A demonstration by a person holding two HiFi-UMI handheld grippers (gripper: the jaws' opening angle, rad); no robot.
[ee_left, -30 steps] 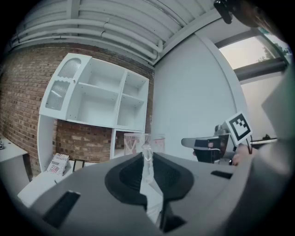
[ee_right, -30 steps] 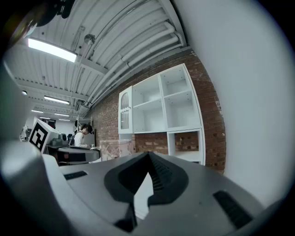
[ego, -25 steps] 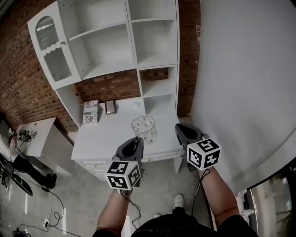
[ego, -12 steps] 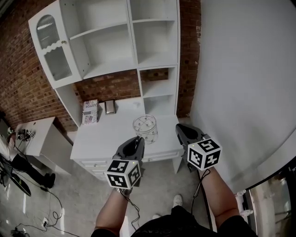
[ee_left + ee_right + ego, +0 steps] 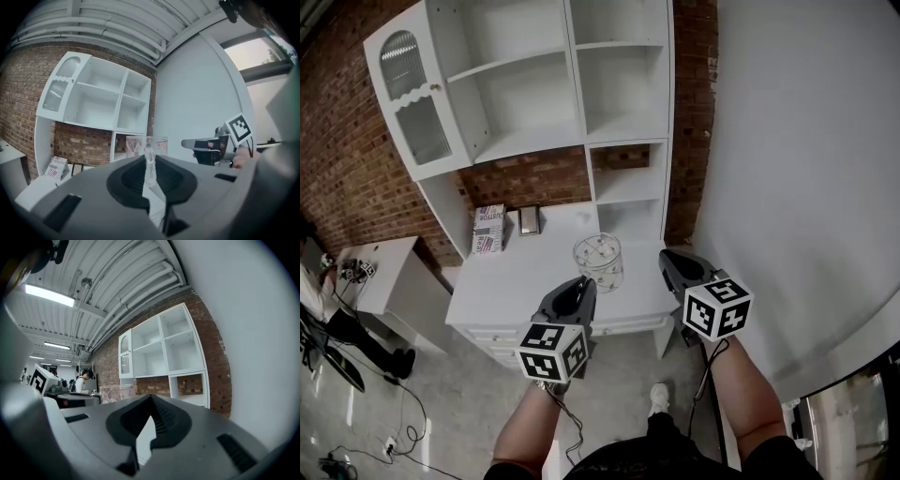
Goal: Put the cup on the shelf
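**Head view, with both gripper views.** A brick wall (image 5: 347, 169) and a plain white wall (image 5: 797, 141) meet behind a white shelf (image 5: 534, 94). The shelf has open compartments and one glazed door at its upper left. It stands on the back of a white desk (image 5: 516, 281) with drawers along the front edge. A lower side table (image 5: 380, 272) stands to the left of the desk, with cables on the floor near it.

A printed box (image 5: 488, 228) and a small frame (image 5: 528, 219) stand side by side at the desk's rear left, under the shelf.

The cup (image 5: 598, 261), of clear glass and upright, is over the front right part of the desk, below the shelf's two small right compartments. Whether its base touches the desk cannot be told.

The left claw (image 5: 586, 283) is closed on the cup's near wall, with the glass rim pinched between its jaws. The right claw (image 5: 667, 256) is just right of the cup and apart from it. Its jaws meet at the tips with nothing between them.
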